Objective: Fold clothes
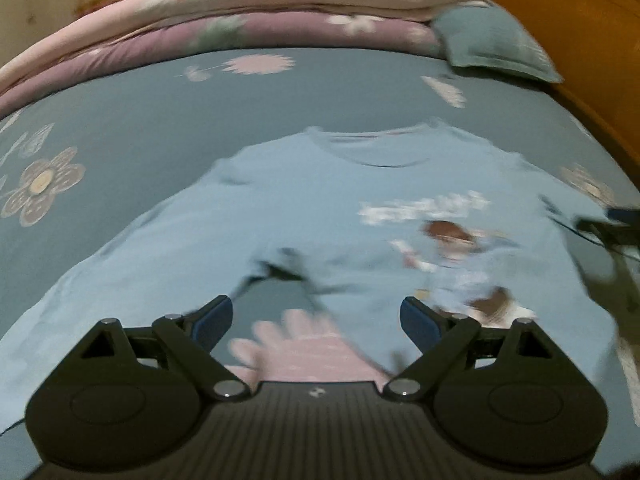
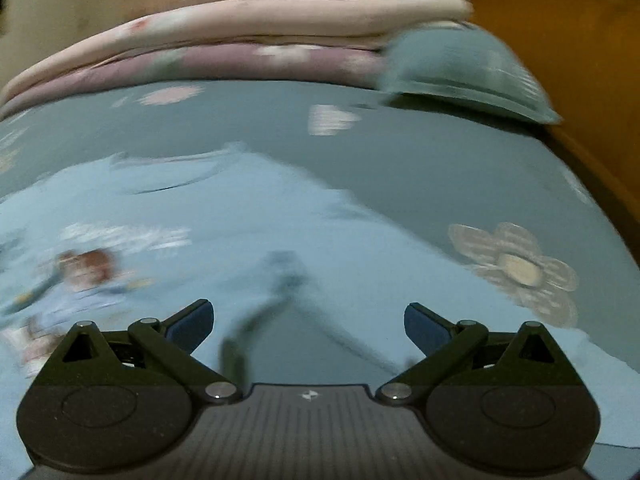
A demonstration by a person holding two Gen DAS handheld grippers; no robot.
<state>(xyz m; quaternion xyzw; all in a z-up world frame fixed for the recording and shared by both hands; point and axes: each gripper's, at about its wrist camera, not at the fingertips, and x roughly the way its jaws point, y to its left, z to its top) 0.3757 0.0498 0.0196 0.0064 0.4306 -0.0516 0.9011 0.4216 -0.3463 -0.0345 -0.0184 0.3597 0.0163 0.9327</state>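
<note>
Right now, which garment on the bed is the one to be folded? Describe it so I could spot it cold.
On the grey-blue flowered bedsheet, in front of the stacked pink quilts, lies a light blue long-sleeved shirt, spread flat with its neckline toward the quilts. Its cartoon figure print under white lettering sets it apart from the sheet's flowers.

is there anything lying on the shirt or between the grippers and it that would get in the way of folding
Nothing visible does. The light blue shirt lies flat on the bedsheet, bare on top. The left gripper and right gripper hover open just above it.
</note>
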